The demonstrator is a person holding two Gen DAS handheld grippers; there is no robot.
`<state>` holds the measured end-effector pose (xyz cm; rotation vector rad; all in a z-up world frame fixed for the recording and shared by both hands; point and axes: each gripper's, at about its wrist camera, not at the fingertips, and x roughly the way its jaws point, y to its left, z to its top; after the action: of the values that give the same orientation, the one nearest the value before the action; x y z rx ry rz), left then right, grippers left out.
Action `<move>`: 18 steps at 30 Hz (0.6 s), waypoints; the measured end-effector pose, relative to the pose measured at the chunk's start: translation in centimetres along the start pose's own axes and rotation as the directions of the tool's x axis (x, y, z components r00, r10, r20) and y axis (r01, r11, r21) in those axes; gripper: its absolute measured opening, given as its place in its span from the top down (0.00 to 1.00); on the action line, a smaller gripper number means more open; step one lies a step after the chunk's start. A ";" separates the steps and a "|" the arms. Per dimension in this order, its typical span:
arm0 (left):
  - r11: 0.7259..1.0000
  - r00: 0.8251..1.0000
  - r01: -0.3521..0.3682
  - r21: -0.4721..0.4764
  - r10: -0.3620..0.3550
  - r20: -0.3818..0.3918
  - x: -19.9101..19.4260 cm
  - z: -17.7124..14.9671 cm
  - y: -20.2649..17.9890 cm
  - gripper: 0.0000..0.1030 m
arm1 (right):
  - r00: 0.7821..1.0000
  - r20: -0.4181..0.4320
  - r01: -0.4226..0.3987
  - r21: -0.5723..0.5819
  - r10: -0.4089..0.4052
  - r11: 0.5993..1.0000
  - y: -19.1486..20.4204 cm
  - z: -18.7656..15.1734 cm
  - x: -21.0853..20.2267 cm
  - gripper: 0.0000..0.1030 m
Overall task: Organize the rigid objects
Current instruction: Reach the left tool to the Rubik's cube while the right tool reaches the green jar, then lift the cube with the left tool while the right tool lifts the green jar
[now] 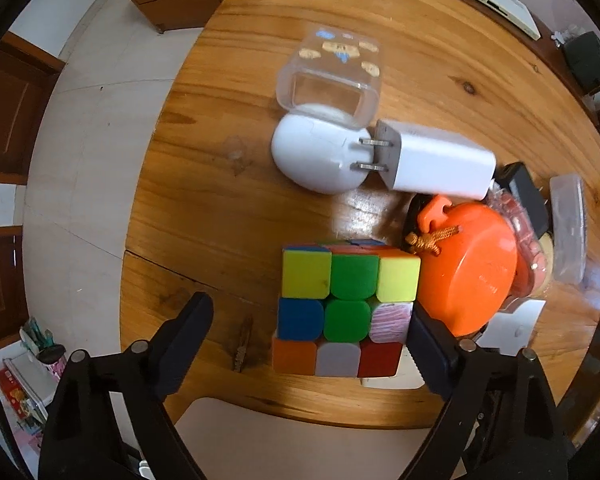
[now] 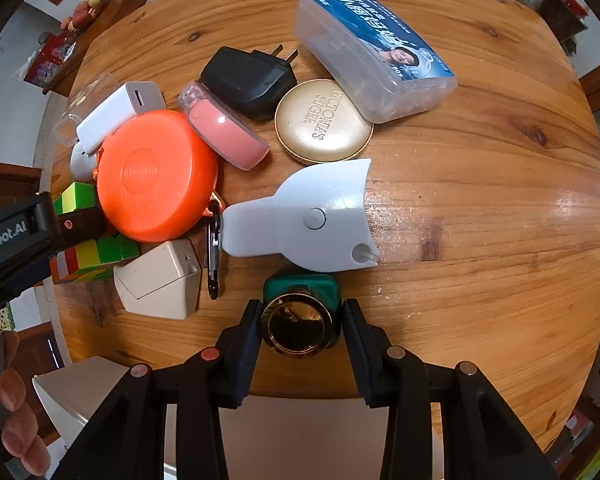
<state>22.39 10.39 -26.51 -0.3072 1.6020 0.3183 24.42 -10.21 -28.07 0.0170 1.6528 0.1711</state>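
Note:
A Rubik's cube (image 1: pixel 342 308) stands on the round wooden table (image 1: pixel 228 208), between the fingers of my left gripper (image 1: pixel 308 328). The left gripper is open: its right finger (image 1: pixel 432 344) touches the cube's side, its left finger (image 1: pixel 184 332) stands well apart. The cube also shows in the right wrist view (image 2: pixel 88 256). My right gripper (image 2: pixel 302 328) is shut on a green bottle with a gold cap (image 2: pixel 298 316), near the table's front edge. An orange round case (image 2: pixel 156 176) leans against the cube.
Around the orange case lie a white charger (image 1: pixel 436 160), a white egg-shaped case (image 1: pixel 316 156), a clear cover (image 1: pixel 330 80), a black charger (image 2: pixel 252 76), a pink case (image 2: pixel 224 132), a gold compact (image 2: pixel 324 122), a clear blue-labelled box (image 2: pixel 376 56), a white cat-shaped piece (image 2: pixel 304 216) and a beige box (image 2: pixel 160 280).

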 end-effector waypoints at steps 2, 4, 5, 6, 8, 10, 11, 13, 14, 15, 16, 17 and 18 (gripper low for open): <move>1.000 1.000 0.021 0.001 -0.021 -0.015 0.8 -0.6 -0.4 0.32 | 1.000 -0.001 0.014 -0.010 -0.014 1.000 0.2 -0.2 0.0 0.61; 1.000 0.999 0.028 0.001 -0.028 -0.022 1.3 -0.8 -0.3 0.40 | 1.000 0.006 0.027 -0.018 -0.027 0.999 0.6 -0.4 0.3 0.61; 1.000 1.000 0.022 0.008 -0.022 -0.004 1.2 -0.9 -0.3 0.41 | 1.000 0.013 0.028 -0.015 -0.028 1.000 0.7 -0.5 0.3 0.61; 1.000 1.000 0.019 0.018 -0.019 0.008 1.2 -1.0 -0.3 0.41 | 1.000 0.018 0.025 -0.011 -0.025 1.000 0.7 -0.6 0.3 0.61; 0.999 1.000 0.020 0.038 -0.021 0.022 1.1 -1.4 -0.2 0.41 | 1.000 0.021 0.018 -0.006 -0.018 1.000 0.5 -0.9 0.4 0.61; 0.999 0.999 0.029 0.038 -0.030 0.024 0.9 -1.7 0.3 0.41 | 0.999 0.036 0.009 -0.004 -0.009 1.000 0.2 -1.4 0.1 0.61; 0.999 0.999 0.036 0.034 -0.037 0.026 0.5 -1.8 0.5 0.41 | 0.999 0.053 0.006 -0.008 -0.006 1.000 0.2 -1.6 -0.4 0.61; 0.998 0.997 0.051 0.024 -0.052 0.052 -0.3 -2.3 0.8 0.41 | 0.997 0.077 -0.008 -0.011 0.009 1.000 -0.3 -1.8 -1.3 0.61; 0.998 0.996 0.059 0.023 -0.061 0.073 -1.1 -2.5 1.2 0.41 | 0.996 0.091 -0.021 -0.009 0.022 1.000 -0.4 -2.0 -1.9 0.61; 0.997 0.993 0.068 0.023 -0.070 0.092 -1.9 -2.8 1.4 0.41 | 0.993 0.112 -0.039 -0.006 0.039 0.999 -0.6 -2.2 -2.8 0.61; 0.996 0.990 0.079 0.028 -0.082 0.117 -3.1 -3.2 1.7 0.41 | 0.991 0.127 -0.046 0.000 0.046 0.999 -0.8 -2.5 -3.5 0.61; 0.995 0.985 0.092 0.035 -0.096 0.143 -4.5 -3.7 2.0 0.41 | 0.988 0.144 -0.055 0.006 0.053 0.998 -1.3 -2.9 -4.3 0.61; 0.994 0.981 0.105 0.040 -0.110 0.162 -5.7 -4.7 1.8 0.41 | 0.983 0.169 -0.067 0.010 0.065 0.998 -1.6 -3.3 -5.4 0.61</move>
<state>17.63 10.27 -20.51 -0.3338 1.4215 0.2289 21.83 -12.72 -22.67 0.0963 1.4850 0.2014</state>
